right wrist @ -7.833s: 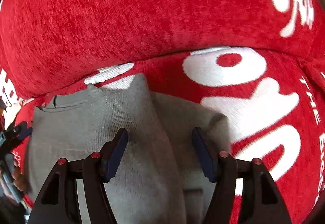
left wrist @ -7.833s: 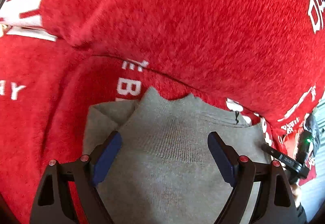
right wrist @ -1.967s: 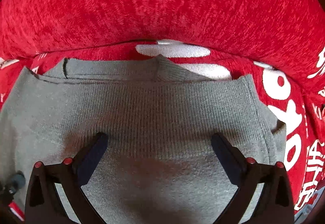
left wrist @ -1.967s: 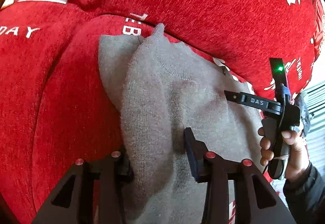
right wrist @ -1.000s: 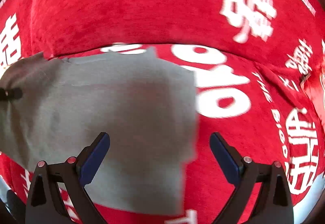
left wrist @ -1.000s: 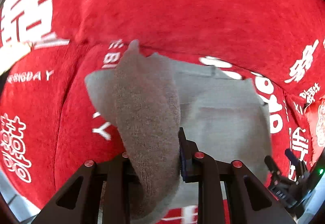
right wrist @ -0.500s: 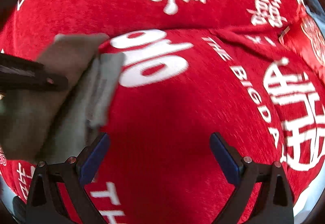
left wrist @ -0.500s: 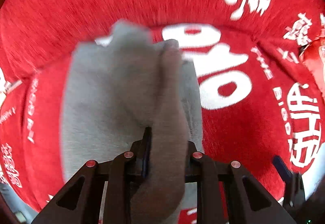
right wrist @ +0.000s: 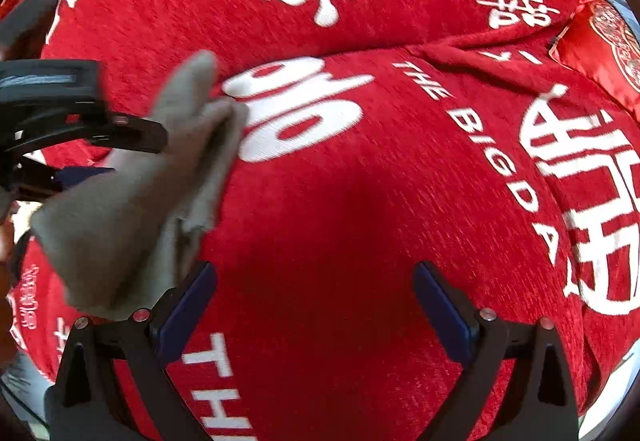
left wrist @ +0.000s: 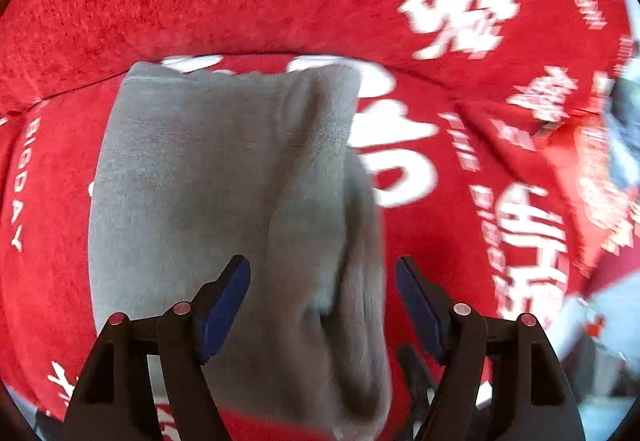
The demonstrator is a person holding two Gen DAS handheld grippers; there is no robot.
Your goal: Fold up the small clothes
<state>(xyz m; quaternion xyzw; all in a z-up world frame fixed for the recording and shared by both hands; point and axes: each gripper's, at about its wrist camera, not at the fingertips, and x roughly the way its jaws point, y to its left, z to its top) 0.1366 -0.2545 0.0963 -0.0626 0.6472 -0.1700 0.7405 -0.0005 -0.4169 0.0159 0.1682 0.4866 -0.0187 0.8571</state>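
Two grippers are in your hands, and both stand with their blue-padded jaws apart. Your left gripper (left wrist: 323, 293) has its jaws spread to a middling width with the grey knitted garment (left wrist: 224, 201) lying between and beyond them; neither pad presses the cloth. The garment is folded over on itself, its right side a thick doubled ridge that runs from the back fold of the seat toward the front edge. It rests on the left part of the red plush sofa cover with white lettering (left wrist: 460, 241), its far edge close to the crease where seat meets backrest.

Your right gripper (right wrist: 316, 305) has its jaws wide, with only bare red cover (right wrist: 360, 201) between them. From that camera the grey garment (right wrist: 132, 209) shows at the left, beside the left finger (right wrist: 188, 305), and the black frame of your left gripper (right wrist: 80, 129) reaches over it from the left edge. Whether the cloth is fully down or partly raised there, you cannot tell. A red embroidered cushion (right wrist: 608, 37) sits at the far right corner of the sofa.
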